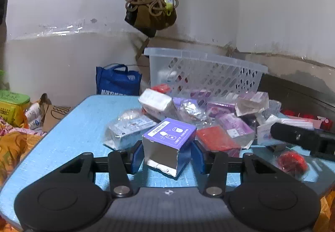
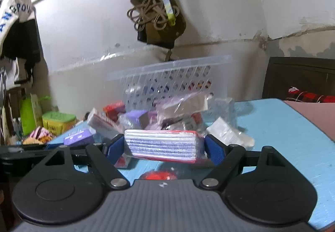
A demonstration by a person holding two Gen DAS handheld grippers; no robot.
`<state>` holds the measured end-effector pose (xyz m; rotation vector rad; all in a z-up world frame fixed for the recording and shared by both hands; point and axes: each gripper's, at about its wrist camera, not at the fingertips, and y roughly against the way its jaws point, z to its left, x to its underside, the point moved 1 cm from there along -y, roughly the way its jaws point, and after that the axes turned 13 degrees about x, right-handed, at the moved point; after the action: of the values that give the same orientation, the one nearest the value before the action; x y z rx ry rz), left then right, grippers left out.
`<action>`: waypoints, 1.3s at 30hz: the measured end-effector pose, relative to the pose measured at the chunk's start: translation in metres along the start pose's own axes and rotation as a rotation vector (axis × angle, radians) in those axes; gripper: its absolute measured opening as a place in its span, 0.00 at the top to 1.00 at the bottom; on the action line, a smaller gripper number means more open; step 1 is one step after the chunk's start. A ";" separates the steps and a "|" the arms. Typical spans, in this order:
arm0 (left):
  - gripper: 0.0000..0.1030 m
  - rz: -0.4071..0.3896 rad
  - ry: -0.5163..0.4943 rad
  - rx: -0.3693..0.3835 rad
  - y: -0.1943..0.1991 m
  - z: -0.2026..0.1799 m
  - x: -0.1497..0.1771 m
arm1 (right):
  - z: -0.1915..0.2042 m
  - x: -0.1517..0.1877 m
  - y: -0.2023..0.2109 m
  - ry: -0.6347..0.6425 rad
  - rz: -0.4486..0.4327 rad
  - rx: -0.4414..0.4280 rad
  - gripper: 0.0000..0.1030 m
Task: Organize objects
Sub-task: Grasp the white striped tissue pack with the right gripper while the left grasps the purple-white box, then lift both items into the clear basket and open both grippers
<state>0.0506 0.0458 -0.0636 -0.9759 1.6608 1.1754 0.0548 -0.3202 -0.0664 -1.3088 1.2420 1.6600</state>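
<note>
Left hand-held gripper (image 1: 166, 153) clenched on the purple box (image 1: 168, 144), low on the blue bench (image 1: 69, 139); right hand-held gripper (image 2: 165, 148) grasping the wrapped flat pack (image 2: 162, 145); both likely bound for the slotted basket (image 1: 209, 77) behind the pile.

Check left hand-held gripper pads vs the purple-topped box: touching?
Touching on one side at least. In the left wrist view the left pad presses the purple-topped box; the right pad sits close, but a thin gap cannot be ruled out.
</note>
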 end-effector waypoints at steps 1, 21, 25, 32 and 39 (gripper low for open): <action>0.49 -0.005 0.000 0.001 0.002 0.000 -0.001 | -0.003 -0.002 0.001 -0.008 -0.006 -0.002 0.18; 0.49 -0.039 0.011 -0.022 0.011 -0.001 -0.005 | -0.046 -0.023 0.011 -0.029 -0.087 0.033 0.19; 0.49 -0.037 0.004 -0.026 0.010 -0.003 -0.006 | -0.050 -0.025 0.011 -0.023 -0.091 0.036 0.19; 0.49 -0.054 -0.002 -0.023 0.015 -0.006 -0.010 | -0.049 -0.025 0.006 -0.005 -0.068 0.018 0.19; 0.49 -0.079 -0.013 -0.006 0.021 -0.007 -0.026 | -0.053 -0.042 0.009 -0.012 -0.104 0.001 0.19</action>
<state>0.0382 0.0471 -0.0312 -1.0265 1.5948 1.1320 0.0744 -0.3710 -0.0259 -1.3379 1.1484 1.5916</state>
